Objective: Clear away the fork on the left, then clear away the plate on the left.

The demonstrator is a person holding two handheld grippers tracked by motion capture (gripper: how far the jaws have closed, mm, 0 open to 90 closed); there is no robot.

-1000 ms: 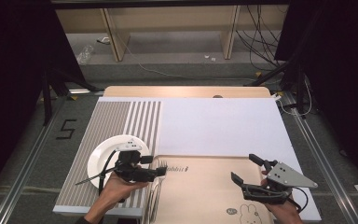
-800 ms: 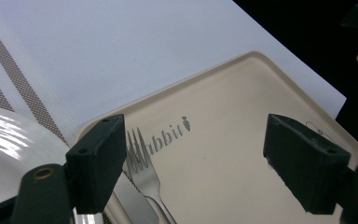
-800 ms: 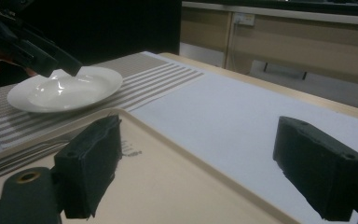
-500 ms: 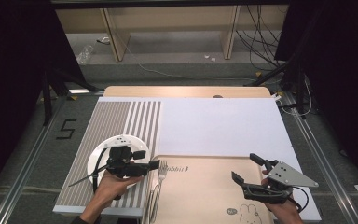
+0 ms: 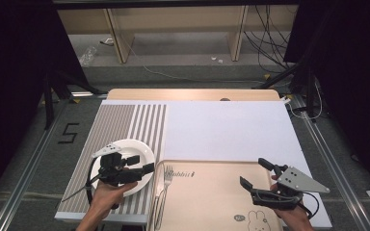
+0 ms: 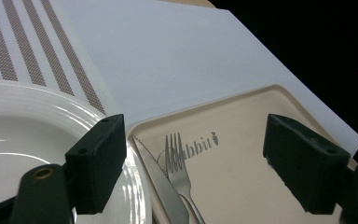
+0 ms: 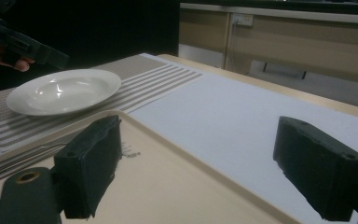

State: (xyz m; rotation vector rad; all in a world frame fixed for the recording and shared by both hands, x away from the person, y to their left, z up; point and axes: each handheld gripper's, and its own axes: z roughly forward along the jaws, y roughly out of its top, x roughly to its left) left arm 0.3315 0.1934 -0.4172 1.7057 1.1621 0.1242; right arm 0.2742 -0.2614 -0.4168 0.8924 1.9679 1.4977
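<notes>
In the high view we lose part of the plate (image 5: 125, 149) under the left gripper (image 5: 142, 163) and hand (image 5: 107, 195), and the bottom edge cuts off the tray (image 5: 212, 192), both forearms and the fork (image 5: 161, 192) handle. In the left gripper view the plate runs off the left edge, and the knife (image 6: 161, 179) and fork leave at the bottom. In the right gripper view the cutlery (image 7: 18, 161) is a blur to us.

plates 1 (image 5: 131, 150) | forks 1 (image 5: 166, 179) | knives 1 (image 6: 161, 184) | trays 1 (image 5: 212, 202) | mats 2 (image 5: 120, 126)
</notes>
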